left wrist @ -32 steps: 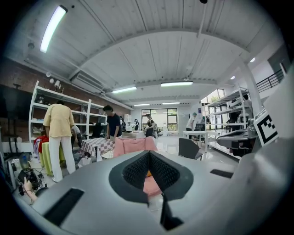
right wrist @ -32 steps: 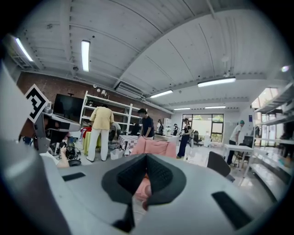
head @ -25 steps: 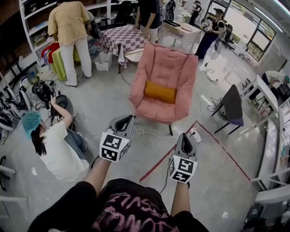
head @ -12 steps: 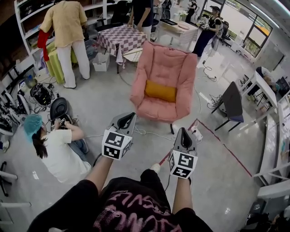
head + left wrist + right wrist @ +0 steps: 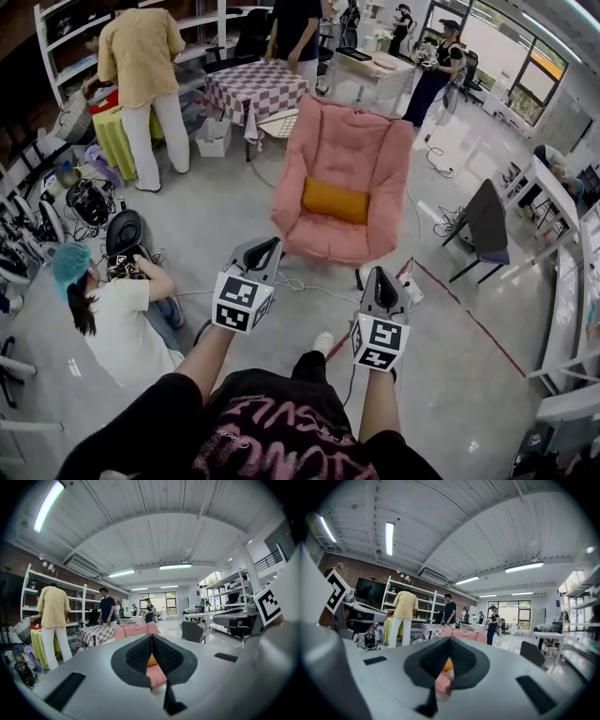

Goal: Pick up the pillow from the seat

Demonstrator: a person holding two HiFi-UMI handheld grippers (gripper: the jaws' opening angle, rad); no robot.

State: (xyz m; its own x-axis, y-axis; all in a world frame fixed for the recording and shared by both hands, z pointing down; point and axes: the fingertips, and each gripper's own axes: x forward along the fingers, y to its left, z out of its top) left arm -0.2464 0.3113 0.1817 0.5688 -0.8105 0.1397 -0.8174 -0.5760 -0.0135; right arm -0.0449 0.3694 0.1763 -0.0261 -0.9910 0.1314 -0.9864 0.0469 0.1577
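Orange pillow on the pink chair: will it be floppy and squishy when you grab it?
Probably squishy: the pillow looks plump, with rounded edges. It is likely light for its size. It probably won't roll, being oblong and resting low against the chair back.

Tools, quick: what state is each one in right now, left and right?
Left tool: closed, holding nothing.
Right tool: closed, holding nothing.

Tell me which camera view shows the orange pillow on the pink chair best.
The head view: the whole pillow lies unobstructed on the chair. Each gripper view shows only an orange sliver of it past its shut jaws.
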